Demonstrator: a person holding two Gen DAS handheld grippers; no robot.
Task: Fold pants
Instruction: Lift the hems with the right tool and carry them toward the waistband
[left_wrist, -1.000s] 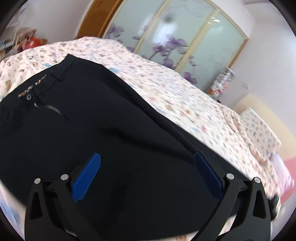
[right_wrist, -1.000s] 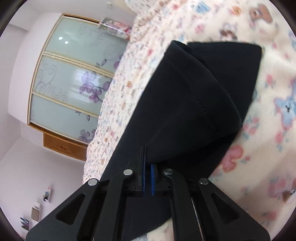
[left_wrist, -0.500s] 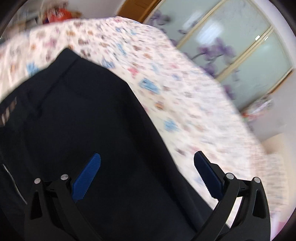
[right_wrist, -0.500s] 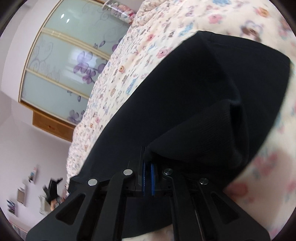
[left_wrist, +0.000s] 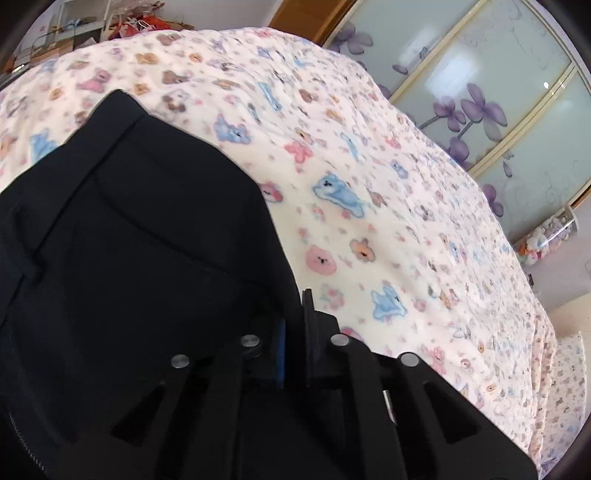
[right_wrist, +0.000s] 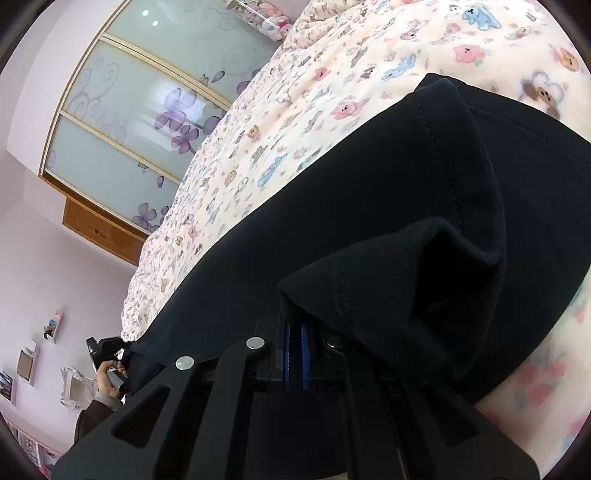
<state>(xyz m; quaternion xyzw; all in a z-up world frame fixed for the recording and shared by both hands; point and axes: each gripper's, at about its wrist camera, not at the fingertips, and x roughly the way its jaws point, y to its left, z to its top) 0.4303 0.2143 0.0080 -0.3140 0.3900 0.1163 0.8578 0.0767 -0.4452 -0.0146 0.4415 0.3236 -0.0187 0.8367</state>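
Note:
Black pants lie on a bed with a bear-print cover. In the left wrist view my left gripper is at their right side edge below the waistband, its jaws closing with a fold of black cloth pinched between the blue pads. In the right wrist view my right gripper is shut on a bunched fold of the pants near the stitched leg hem. Far down the leg, a hand holds the other gripper at the cloth.
Sliding wardrobe doors with purple flowers stand beyond the bed. A clear tub of plush toys sits at the doors' end and a pillow at the right. Cluttered shelves are behind the waistband end.
My left gripper swung right across the pants to their side edge and went from wide open to shut on the cloth. The right gripper kept its grip and rolled a little.

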